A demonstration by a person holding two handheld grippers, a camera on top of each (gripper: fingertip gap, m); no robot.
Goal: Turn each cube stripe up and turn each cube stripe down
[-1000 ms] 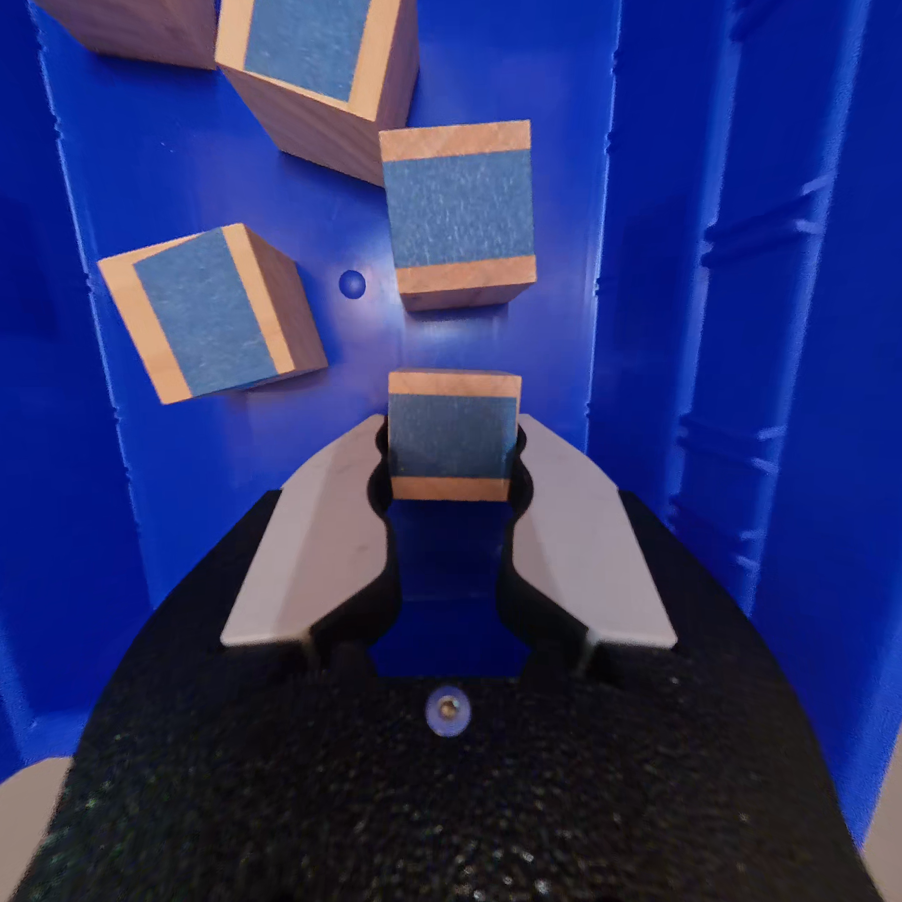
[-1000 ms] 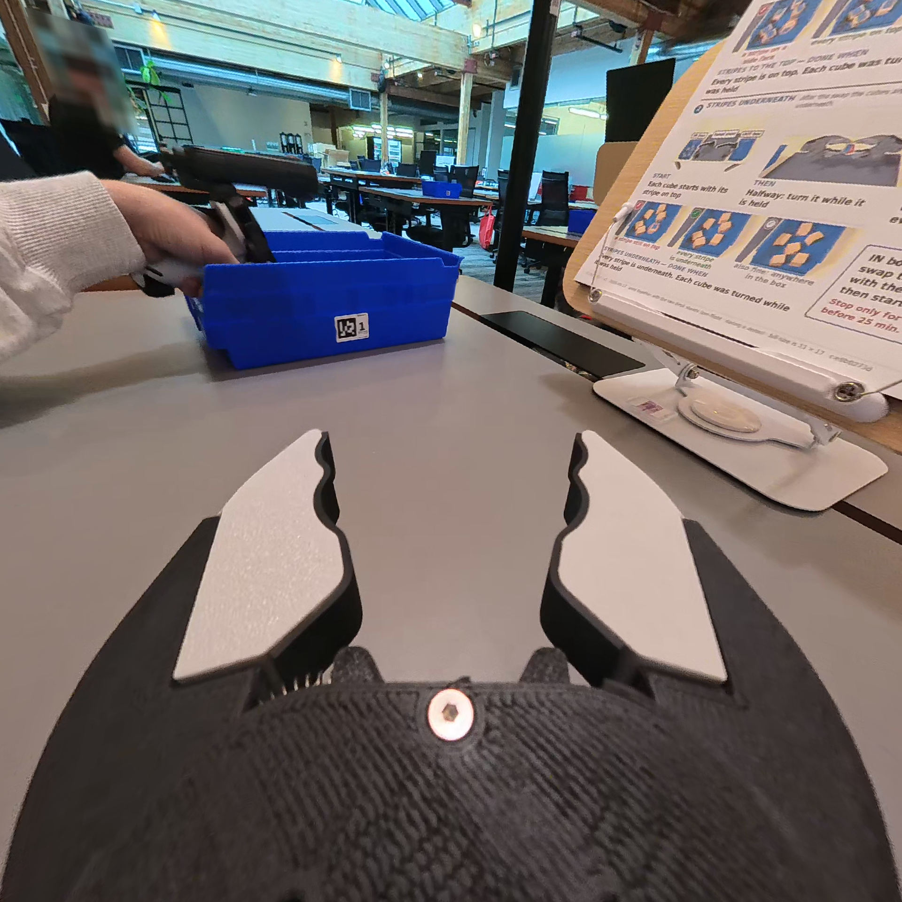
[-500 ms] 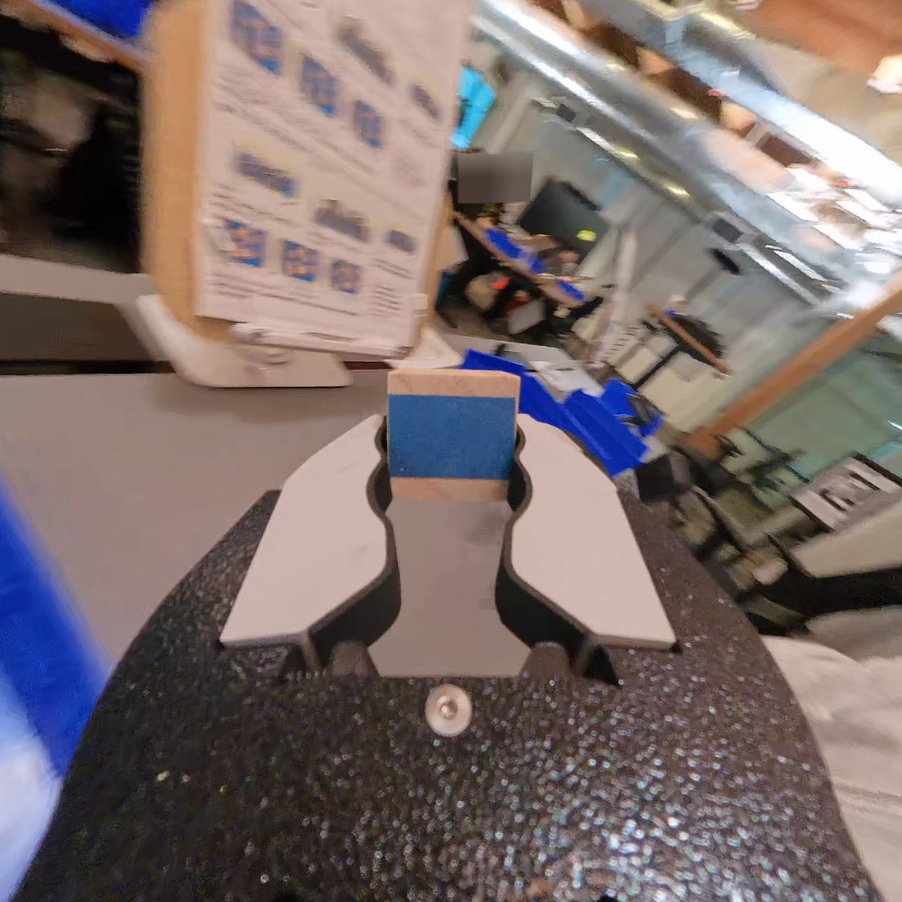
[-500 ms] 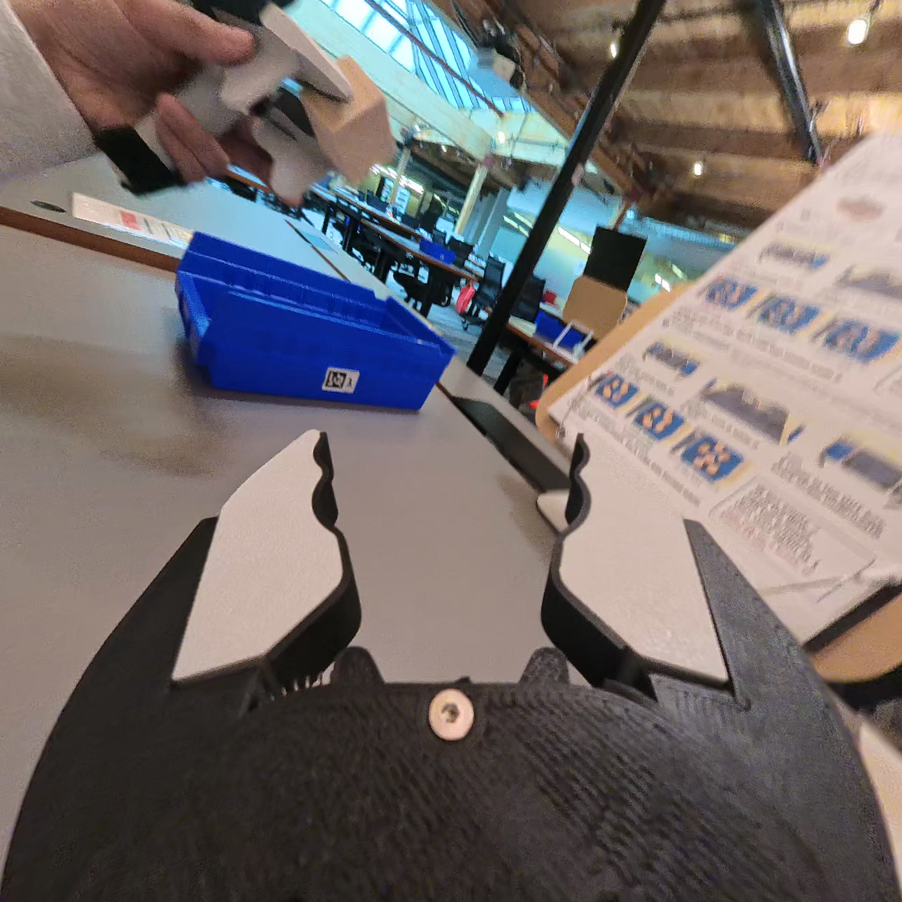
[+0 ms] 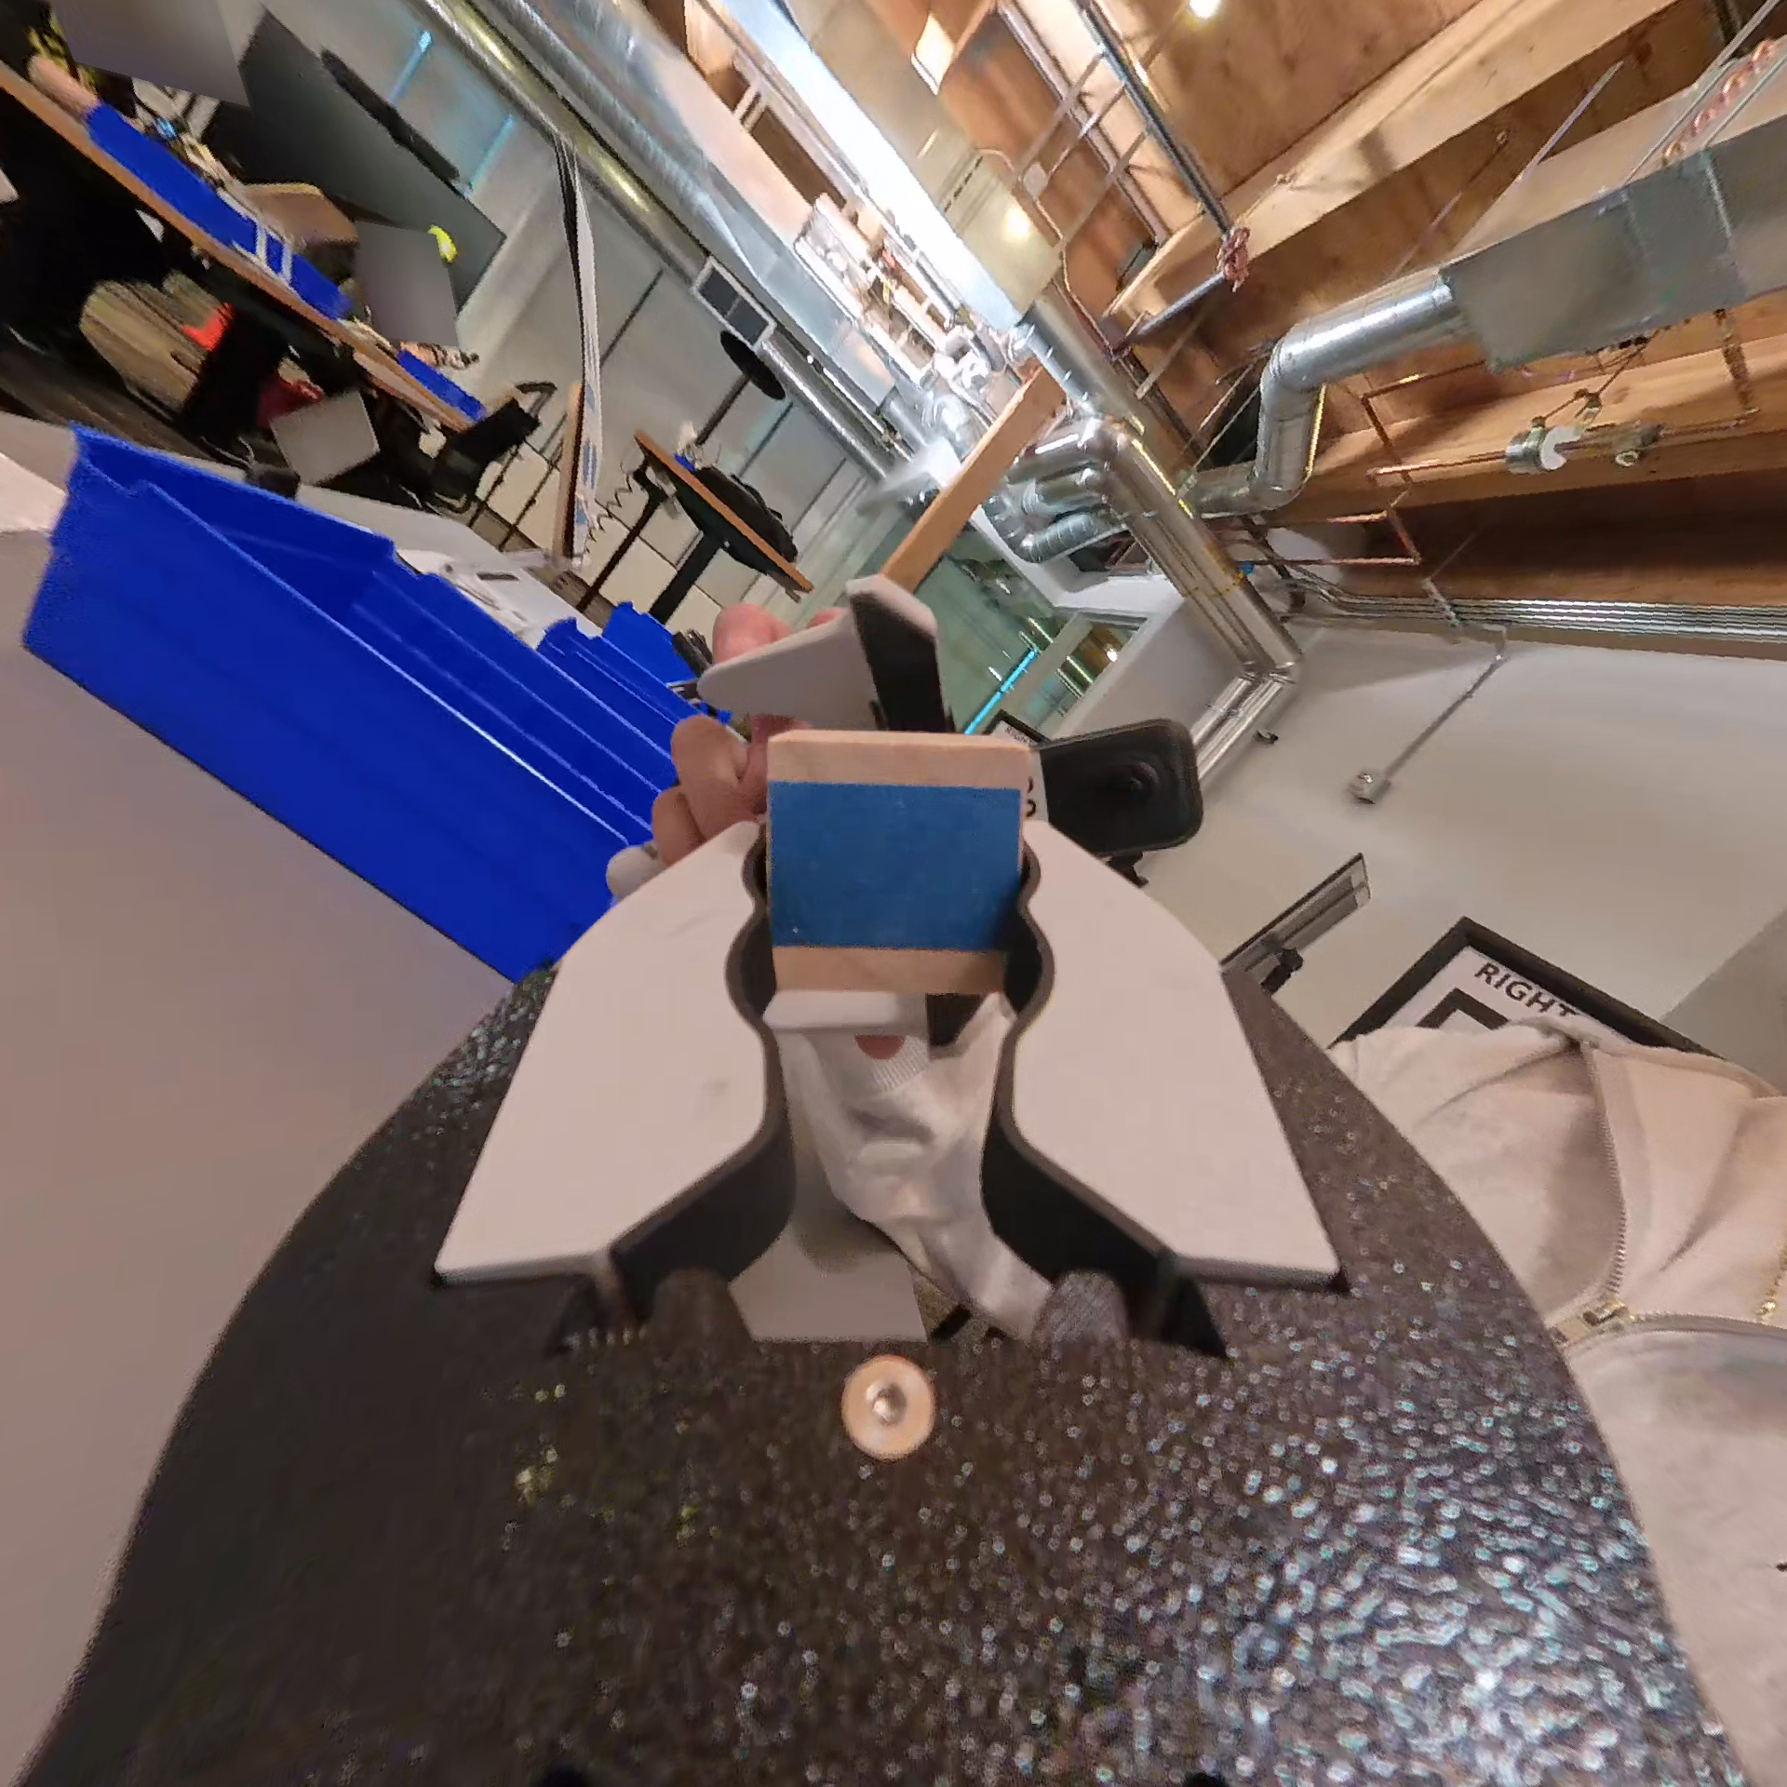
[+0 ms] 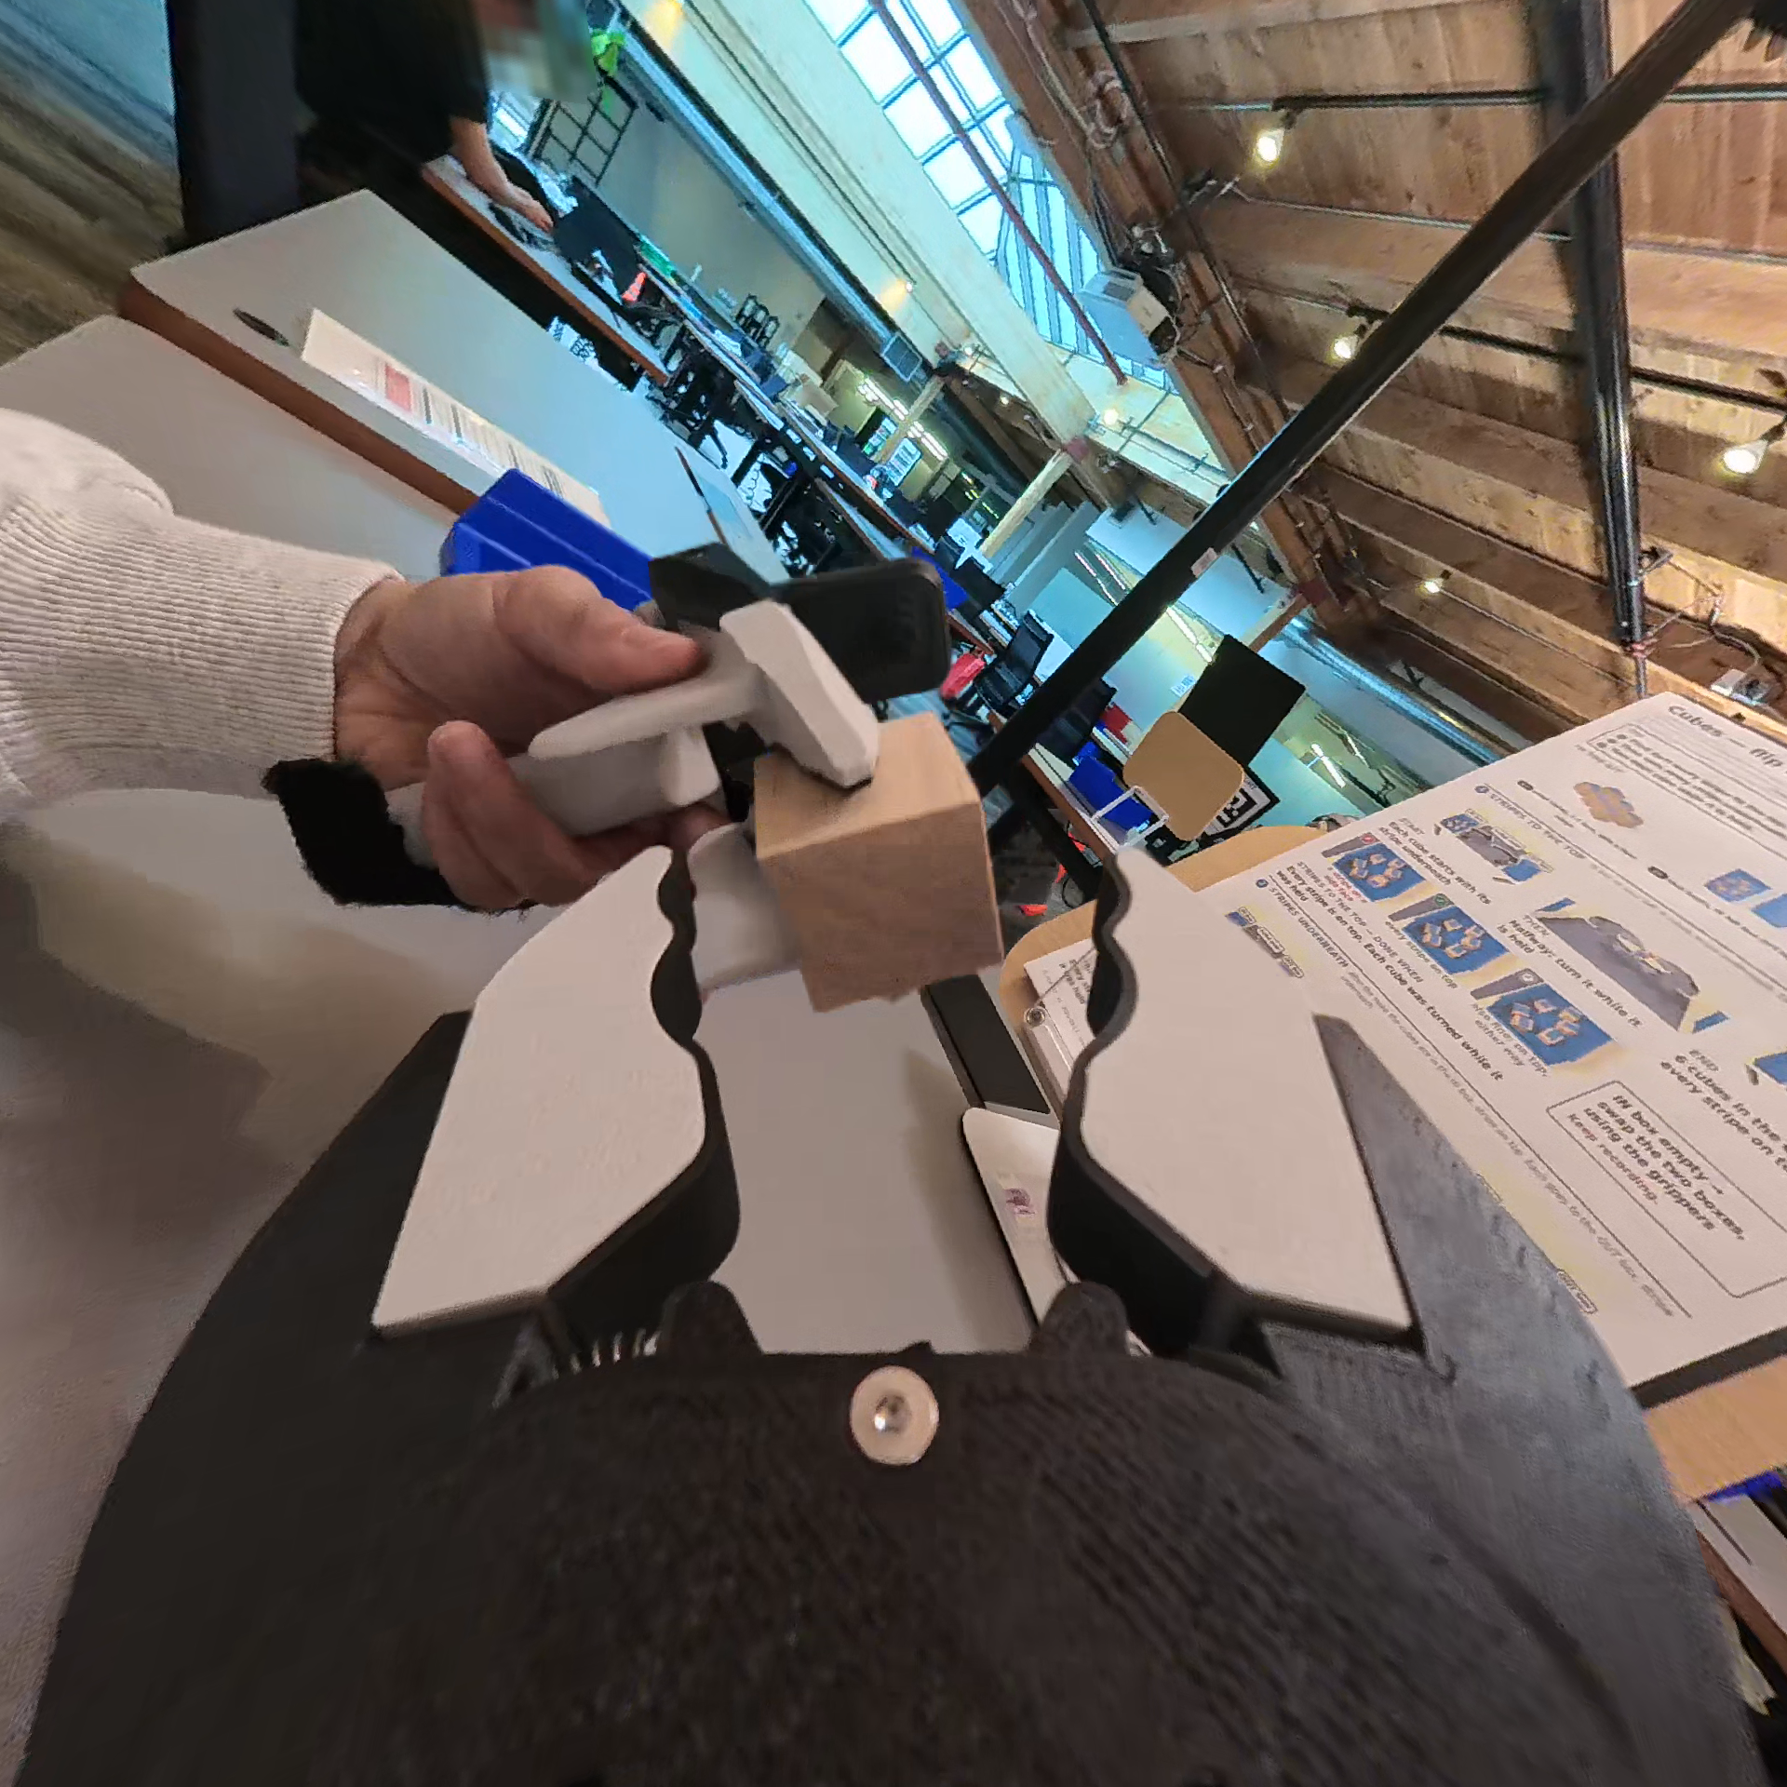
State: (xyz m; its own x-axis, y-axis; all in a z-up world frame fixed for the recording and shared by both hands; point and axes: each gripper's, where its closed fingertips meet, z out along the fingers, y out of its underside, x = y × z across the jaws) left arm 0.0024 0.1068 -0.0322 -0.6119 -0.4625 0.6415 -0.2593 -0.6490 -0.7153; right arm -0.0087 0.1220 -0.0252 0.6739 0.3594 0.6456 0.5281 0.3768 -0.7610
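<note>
My left gripper (image 5: 894,870) is shut on a wooden cube (image 5: 894,870) and holds it in the air, its blue stripe facing the left wrist camera. The same cube (image 6: 880,870) shows in the right wrist view as plain wood, pinched by the left gripper's white fingers (image 6: 803,706) in a hand. My right gripper (image 6: 894,928) is open and empty; the cube sits just beyond its fingertips, roughly between them. The right gripper's fingers (image 5: 822,662) show behind the cube in the left wrist view.
Blue bins (image 5: 319,667) stand on the grey table (image 5: 193,1015) to the left; one bin (image 6: 541,537) shows behind the hand. An instruction sheet on a wooden stand (image 6: 1508,986) is at the right. A person's light hooded top (image 5: 1596,1160) is at the lower right.
The left gripper lifted the cube out of the blue bin and carried it toward the right gripper. Both grippers tilted upward and now face each other, close together. The right gripper stayed open.
</note>
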